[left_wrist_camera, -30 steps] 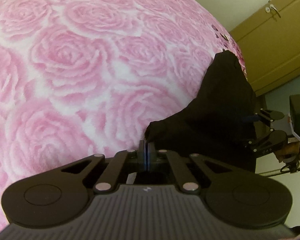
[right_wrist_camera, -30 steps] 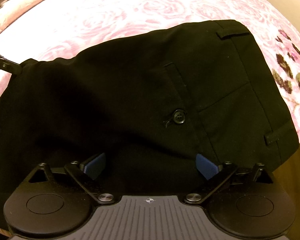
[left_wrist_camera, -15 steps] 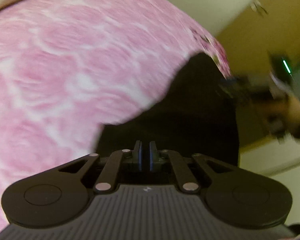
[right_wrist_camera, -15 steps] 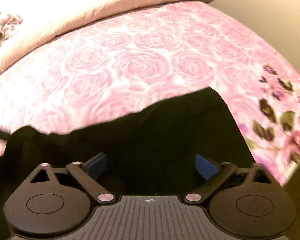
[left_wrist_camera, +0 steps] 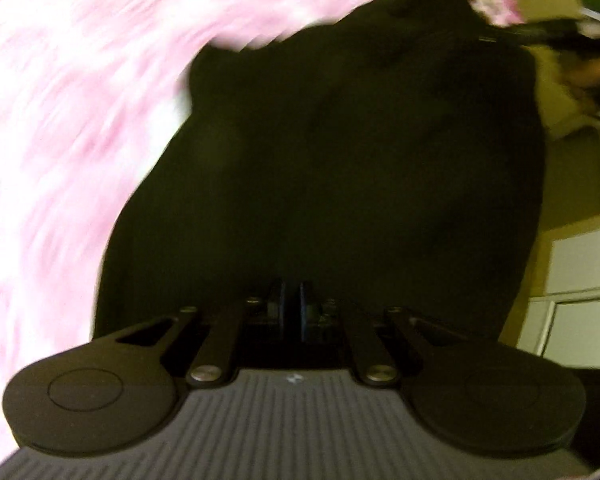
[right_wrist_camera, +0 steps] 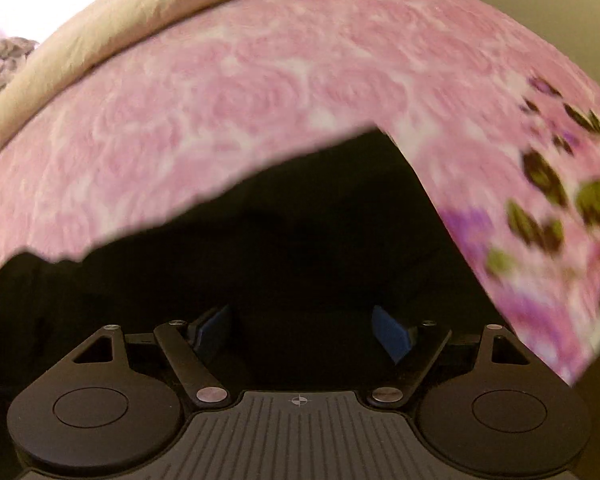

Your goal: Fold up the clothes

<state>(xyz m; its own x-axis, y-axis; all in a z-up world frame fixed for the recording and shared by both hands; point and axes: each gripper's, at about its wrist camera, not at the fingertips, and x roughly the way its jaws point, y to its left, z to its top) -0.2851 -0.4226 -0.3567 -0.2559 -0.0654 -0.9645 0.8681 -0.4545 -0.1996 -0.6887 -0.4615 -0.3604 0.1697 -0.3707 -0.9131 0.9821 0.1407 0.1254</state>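
Observation:
Black trousers (left_wrist_camera: 340,152) lie on a pink rose-print bedspread (left_wrist_camera: 60,100). In the left wrist view my left gripper (left_wrist_camera: 291,304) has its pads almost together just above the dark cloth; blur hides whether cloth sits between them. In the right wrist view the trousers (right_wrist_camera: 280,248) fill the lower middle, and my right gripper (right_wrist_camera: 300,330) is open with its blue pads (right_wrist_camera: 388,334) spread over the cloth, holding nothing. The right gripper also shows blurred at the top right of the left wrist view (left_wrist_camera: 560,32).
A beige blanket roll (right_wrist_camera: 140,28) lies along the far edge of the bed. The bedspread's right border (right_wrist_camera: 548,184) carries dark leaf and flower prints. A yellowish cupboard and white panel (left_wrist_camera: 572,264) stand beyond the bed at the right.
Both grippers have swung. The left camera now looks mostly at the trousers instead of the bedspread. The right camera has tilted up, so the trousers fill less of its view.

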